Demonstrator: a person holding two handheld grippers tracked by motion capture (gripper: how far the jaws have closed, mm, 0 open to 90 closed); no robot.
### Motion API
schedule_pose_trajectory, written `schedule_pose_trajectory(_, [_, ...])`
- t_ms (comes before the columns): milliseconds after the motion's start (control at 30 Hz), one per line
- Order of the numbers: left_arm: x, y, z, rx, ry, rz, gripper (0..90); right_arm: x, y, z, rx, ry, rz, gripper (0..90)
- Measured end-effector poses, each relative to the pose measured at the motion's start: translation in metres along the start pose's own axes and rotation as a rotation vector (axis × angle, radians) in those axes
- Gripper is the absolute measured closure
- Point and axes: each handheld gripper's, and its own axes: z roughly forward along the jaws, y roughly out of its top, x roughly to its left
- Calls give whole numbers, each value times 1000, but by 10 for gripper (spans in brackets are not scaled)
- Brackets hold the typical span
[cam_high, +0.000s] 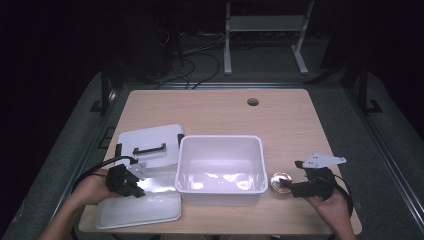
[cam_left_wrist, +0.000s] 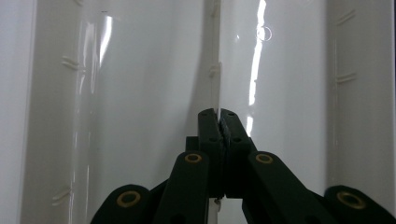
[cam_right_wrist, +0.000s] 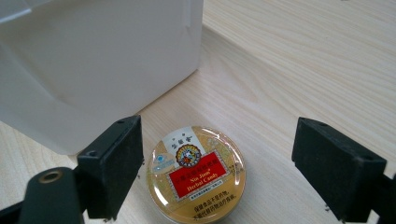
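High view: a white bin (cam_high: 220, 167) sits mid-table, open side up. A lid with a black handle (cam_high: 150, 142) lies flat behind and left of it; a second, clear lid (cam_high: 142, 205) lies at the front left edge. The left gripper (cam_high: 134, 186) is down at that clear lid's near-bin edge, presumably to take it by the rim, the only thin part a claw can bite. The right gripper (cam_high: 286, 186) points at a round candy tin (cam_high: 280, 182) resting on the table just beside the bin's right wall.

Left gripper view: jaws are clenched on a thin upright rib or edge of the clear lid (cam_left_wrist: 140, 93); glossy plastic lies to either side. The grip looks narrow and central, likely so the lid lifts without tipping.

Right gripper view: jaws released, standing wide to either side of the candy tin (cam_right_wrist: 196, 175), not touching it. The tin lies flat, label up, near the white bin (cam_right_wrist: 93, 70). Straddling suggests a side grasp is next.
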Motion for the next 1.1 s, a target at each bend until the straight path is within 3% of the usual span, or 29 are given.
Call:
schedule_pose_trajectory(133, [3, 3, 2, 1, -4, 16, 890, 0, 0, 0, 2, 0, 4, 160])
schedule_pose_trajectory(467, [9, 0, 6, 2, -6, 4, 887, 1, 0, 2, 19, 10, -6, 154])
schedule_pose_trajectory(667, [8, 0, -5, -47, 5, -14, 825, 2, 3, 3, 48, 21, -20, 149])
schedule_pose_trajectory(833, [7, 1, -16, -100, 27, -25, 760, 0, 5, 4, 106, 33, -48, 147])
schedule_pose_trajectory(967, [5, 4, -20, -184, 41, -41, 697, -2, 6, 10, 189, 59, -87, 140])
schedule_pose_trajectory(1100, [3, 6, -25, -246, 91, -64, 620, -2, 10, 20, 287, 100, -124, 139])
